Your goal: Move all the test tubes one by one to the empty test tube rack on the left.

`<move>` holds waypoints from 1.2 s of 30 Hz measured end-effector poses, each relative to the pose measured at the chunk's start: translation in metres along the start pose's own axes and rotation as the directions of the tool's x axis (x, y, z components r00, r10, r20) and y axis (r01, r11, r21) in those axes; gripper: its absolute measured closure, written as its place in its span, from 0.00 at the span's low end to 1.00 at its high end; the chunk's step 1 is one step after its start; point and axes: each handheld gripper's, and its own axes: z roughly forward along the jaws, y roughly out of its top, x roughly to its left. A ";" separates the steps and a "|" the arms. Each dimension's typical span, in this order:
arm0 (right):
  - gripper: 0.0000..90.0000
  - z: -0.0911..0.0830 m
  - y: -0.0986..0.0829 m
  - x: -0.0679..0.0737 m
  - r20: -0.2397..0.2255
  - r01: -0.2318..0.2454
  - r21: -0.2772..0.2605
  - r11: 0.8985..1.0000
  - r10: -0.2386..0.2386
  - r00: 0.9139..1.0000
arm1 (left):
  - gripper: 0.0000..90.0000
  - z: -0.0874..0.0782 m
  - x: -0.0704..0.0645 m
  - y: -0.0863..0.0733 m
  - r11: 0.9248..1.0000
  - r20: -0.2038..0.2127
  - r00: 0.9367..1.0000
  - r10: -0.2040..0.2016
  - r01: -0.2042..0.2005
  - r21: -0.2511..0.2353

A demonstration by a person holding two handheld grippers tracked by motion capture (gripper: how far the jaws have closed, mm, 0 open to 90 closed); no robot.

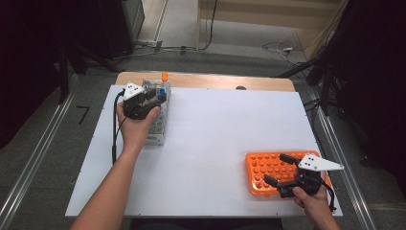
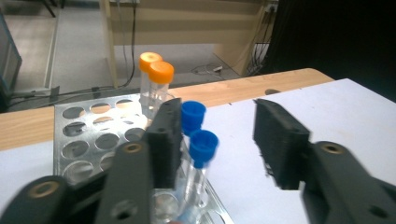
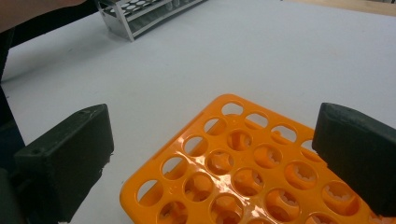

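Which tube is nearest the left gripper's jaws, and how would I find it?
Look at the white table, then the clear tube rack at its far left. Four capped tubes stand in it; pick the nearer blue-capped tube, just right of the left gripper's left jaw. The orange-capped tubes stand farther back.

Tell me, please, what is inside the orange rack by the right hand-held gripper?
Nothing: the visible holes of the orange rack are empty. The right hand-held gripper covers some holes at its near edge.

Floor: grey carpet (image 1: 43,158), metal rails (image 1: 28,167) flanking both sides
Table: wooden top (image 1: 210,80) under a white sheet (image 1: 215,134)
Beyond: pale wooden furniture (image 1: 268,14), loose cables (image 1: 280,47), dark corners
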 end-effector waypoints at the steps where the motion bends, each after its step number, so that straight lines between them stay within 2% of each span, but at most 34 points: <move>1: 0.00 0.000 0.000 0.000 0.002 0.002 0.000 1.000 -0.002 1.000 | 0.44 -0.003 -0.002 -0.001 1.000 0.014 1.000 -0.001 0.001 0.002; 4: 0.00 0.000 -0.001 -0.002 0.005 -0.001 -0.003 1.000 0.001 1.000 | 0.28 -0.014 -0.008 -0.003 1.000 0.051 0.999 -0.005 0.005 0.005; 7: 0.00 0.000 -0.001 -0.004 0.008 0.000 -0.007 1.000 0.000 1.000 | 0.16 -0.027 -0.017 -0.007 1.000 0.081 0.997 0.003 -0.004 0.008; 12: 0.00 0.001 -0.002 -0.006 0.011 -0.005 -0.004 1.000 0.005 1.000 | 0.07 -0.053 -0.030 -0.015 1.000 0.118 0.993 0.007 -0.006 -0.008; 19: 0.00 0.001 -0.003 -0.008 0.018 -0.005 -0.003 1.000 0.005 1.000 | 0.02 -0.085 -0.048 -0.032 1.000 0.148 0.989 0.019 -0.019 -0.002; 26: 0.00 0.001 -0.003 -0.011 0.031 -0.001 -0.005 1.000 0.001 1.000 | 0.00 -0.113 -0.060 -0.048 1.000 0.186 0.982 0.005 -0.004 -0.006; 29: 0.00 0.001 -0.003 -0.012 0.041 -0.004 -0.005 1.000 0.004 0.999 | 0.00 -0.122 -0.063 -0.055 1.000 0.195 0.981 0.014 -0.015 0.003; 34: 0.00 0.001 -0.004 -0.014 0.047 -0.004 -0.004 1.000 0.004 0.999 | 0.00 -0.131 -0.064 -0.066 1.000 0.199 0.980 0.001 -0.003 0.013; 36: 0.00 0.000 -0.004 -0.014 0.050 -0.003 -0.004 1.000 0.003 0.999 | 0.00 -0.134 -0.066 -0.070 1.000 0.200 0.980 0.010 -0.013 0.017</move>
